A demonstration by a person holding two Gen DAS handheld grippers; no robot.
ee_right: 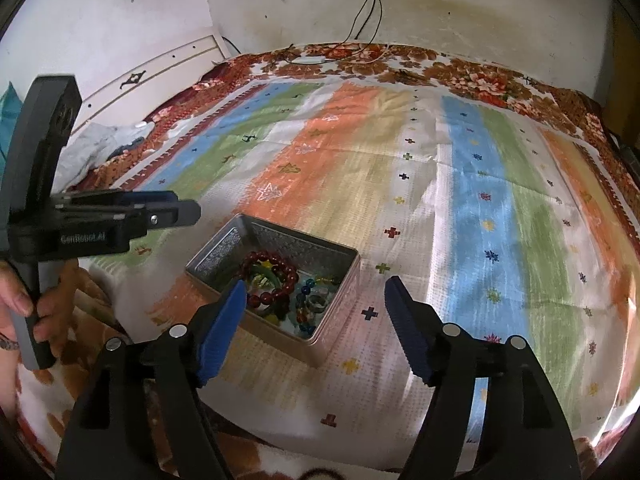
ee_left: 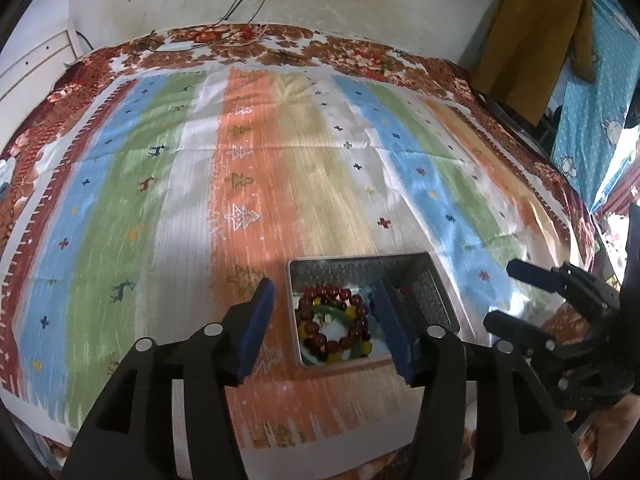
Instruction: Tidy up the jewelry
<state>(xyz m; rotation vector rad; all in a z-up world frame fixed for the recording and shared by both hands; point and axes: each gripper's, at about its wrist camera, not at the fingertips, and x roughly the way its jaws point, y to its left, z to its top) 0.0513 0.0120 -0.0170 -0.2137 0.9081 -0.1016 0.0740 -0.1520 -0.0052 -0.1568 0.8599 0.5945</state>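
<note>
Two tongs stand wide and hold nothing: my left gripper [ee_left: 326, 328] and right gripper [ee_right: 316, 328]. Low in both frames, the tin [ee_right: 340, 256] of beads [ee_right: 280, 276] sits near them. If I bump its rim, I think it tips and spills.

Both wrist views look steeply down, close over the bed, sharing the metal tin [ee_left: 436, 292] [ee_right: 340, 280].

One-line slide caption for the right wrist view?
Open right claw above a metal tin of bead bracelets on a striped cloth.
</note>
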